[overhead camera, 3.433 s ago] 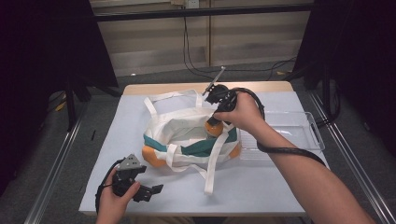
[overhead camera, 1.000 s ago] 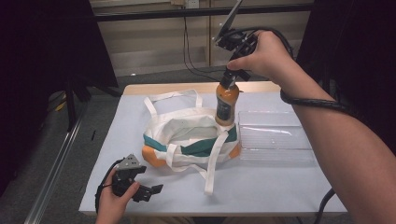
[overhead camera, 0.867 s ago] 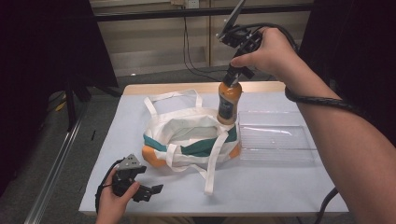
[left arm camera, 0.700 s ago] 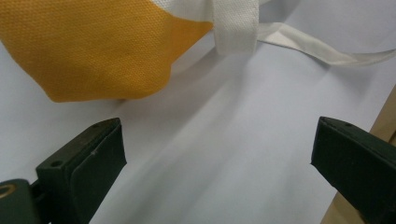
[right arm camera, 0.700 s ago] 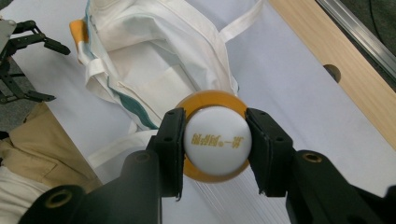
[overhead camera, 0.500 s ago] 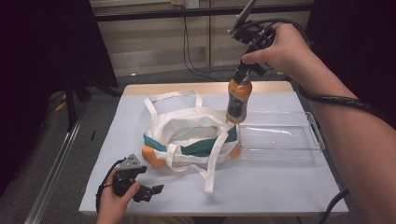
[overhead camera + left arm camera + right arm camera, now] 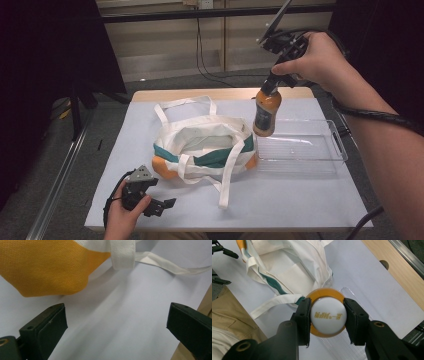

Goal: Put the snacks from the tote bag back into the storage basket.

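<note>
Left gripper [image 7: 159, 204] rests open near the tote bag [image 7: 205, 145], idle. Right gripper [image 7: 272, 86] clamps the bottle [image 7: 266, 111] by its cap, aloft over the clear tray's [image 7: 340, 145] left end. Step: transfer. Next, lower it squarely inside.

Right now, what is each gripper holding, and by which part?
The right gripper holds the orange bottle by its white cap, above the clear tray. The left gripper holds nothing.
</note>
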`<state>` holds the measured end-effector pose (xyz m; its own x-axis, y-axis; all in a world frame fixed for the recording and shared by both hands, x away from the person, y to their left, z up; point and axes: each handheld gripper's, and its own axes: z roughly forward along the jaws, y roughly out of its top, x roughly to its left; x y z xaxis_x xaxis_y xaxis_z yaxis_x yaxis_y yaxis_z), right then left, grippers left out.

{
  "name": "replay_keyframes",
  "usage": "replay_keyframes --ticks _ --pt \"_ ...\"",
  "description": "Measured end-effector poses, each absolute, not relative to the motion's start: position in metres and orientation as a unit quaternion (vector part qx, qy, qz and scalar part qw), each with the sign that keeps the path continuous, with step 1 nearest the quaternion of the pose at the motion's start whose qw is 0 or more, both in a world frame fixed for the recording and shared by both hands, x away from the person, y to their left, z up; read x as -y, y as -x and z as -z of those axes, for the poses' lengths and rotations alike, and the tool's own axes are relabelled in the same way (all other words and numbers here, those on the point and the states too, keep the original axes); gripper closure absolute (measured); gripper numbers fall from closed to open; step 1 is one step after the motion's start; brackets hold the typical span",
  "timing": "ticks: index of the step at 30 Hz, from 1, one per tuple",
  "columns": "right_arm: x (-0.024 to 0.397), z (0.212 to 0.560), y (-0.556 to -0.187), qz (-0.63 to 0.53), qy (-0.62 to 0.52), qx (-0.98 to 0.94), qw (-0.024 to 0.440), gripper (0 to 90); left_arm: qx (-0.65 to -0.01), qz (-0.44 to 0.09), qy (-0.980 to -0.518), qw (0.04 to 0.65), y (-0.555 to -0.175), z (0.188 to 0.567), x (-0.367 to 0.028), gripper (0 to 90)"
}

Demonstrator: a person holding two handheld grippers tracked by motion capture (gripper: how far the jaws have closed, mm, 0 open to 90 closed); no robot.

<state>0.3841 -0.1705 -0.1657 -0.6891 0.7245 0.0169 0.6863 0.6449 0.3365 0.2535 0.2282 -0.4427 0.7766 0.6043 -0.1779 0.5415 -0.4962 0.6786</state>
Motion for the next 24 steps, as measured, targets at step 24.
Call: replay_keyframes --ticks 24 --pt "0.187 0.189 -0.376 -0.14 -0.395 -0.906 0.059 60.4 -0.333 -0.043 -0.863 0.378 -0.253 0.442 -0.227 2.8"
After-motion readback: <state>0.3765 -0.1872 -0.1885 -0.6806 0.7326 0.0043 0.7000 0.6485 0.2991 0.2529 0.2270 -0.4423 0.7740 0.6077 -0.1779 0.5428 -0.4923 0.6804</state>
